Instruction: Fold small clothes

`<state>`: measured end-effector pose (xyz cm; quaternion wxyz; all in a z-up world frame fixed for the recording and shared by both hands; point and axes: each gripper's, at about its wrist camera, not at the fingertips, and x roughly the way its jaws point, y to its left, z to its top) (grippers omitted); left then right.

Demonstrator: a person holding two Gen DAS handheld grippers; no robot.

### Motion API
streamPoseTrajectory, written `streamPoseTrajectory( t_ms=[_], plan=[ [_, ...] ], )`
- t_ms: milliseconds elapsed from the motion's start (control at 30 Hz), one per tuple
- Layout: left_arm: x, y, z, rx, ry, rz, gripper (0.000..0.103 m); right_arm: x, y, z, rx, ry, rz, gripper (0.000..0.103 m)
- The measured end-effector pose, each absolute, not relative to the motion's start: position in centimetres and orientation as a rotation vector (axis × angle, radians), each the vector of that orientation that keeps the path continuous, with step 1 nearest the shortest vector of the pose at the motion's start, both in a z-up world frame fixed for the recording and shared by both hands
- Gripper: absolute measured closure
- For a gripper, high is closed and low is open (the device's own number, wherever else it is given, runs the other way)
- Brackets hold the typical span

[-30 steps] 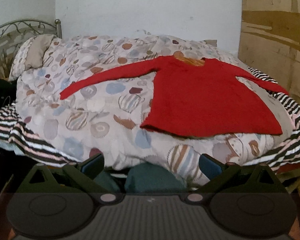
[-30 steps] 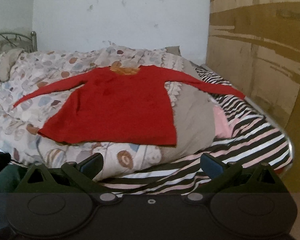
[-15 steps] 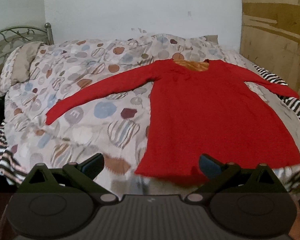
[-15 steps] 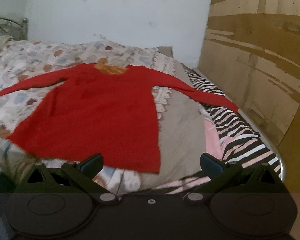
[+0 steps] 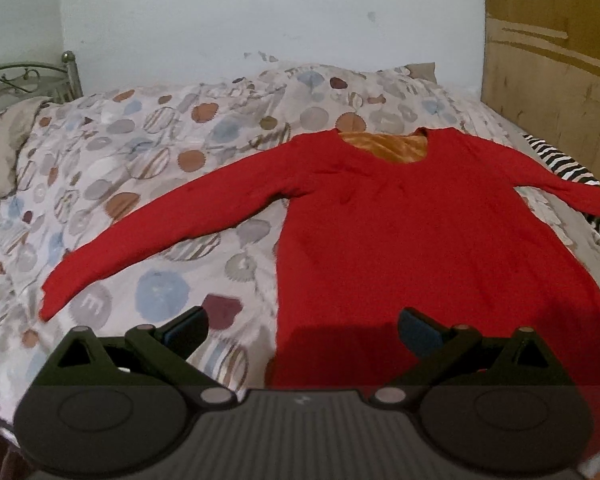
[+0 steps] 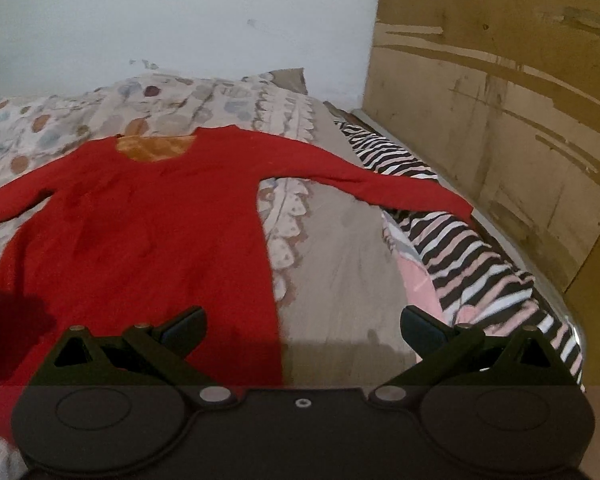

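Note:
A red long-sleeved top (image 5: 412,232) (image 6: 148,224) lies flat on the bed, both sleeves spread out, with an orange lining showing at the neck. My left gripper (image 5: 302,326) is open and hovers over the top's lower left hem corner, one finger over the quilt and the other over red cloth. Open as well, my right gripper (image 6: 302,326) hangs above the lower right hem edge, its left finger above the red cloth and its right one over grey fabric. Neither holds anything.
A spotted quilt (image 5: 148,168) covers the bed. A striped black, white and pink blanket (image 6: 472,248) lies along the right side under the right sleeve end. A wooden board wall (image 6: 500,120) stands close on the right, and a metal headboard (image 5: 24,80) at far left.
Both grippers have moved forward and over the bed, so the top now looks larger and its hem lies under the fingers. The jaws stayed wide apart throughout.

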<state>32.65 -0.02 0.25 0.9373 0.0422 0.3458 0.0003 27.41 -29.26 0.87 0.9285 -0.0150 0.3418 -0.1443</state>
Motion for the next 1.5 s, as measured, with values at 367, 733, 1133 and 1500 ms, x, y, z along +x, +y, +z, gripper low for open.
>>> streamPoseTrajectory(
  t_ms=[367,733,1133,1500],
  plan=[
    [38.0,-0.7,-3.2,0.107,0.723,0.018,0.000,35.6,-31.5,-1.4,-0.076,0.653,-0.309,0.000],
    [41.2,0.8,-4.8,0.009,0.802,0.067,0.000,42.0,-43.1,-3.8,0.382,0.537,-0.112,0.000],
    [42.6,0.6,-6.5,0.011,0.826,0.071,0.000,47.3,-55.0,-5.8,0.355,0.534,-0.630,0.001],
    [42.2,0.6,-7.5,0.014,0.792,0.056,0.000,46.2,-56.5,-9.2,0.505,0.449,-0.600,0.001]
  ],
)
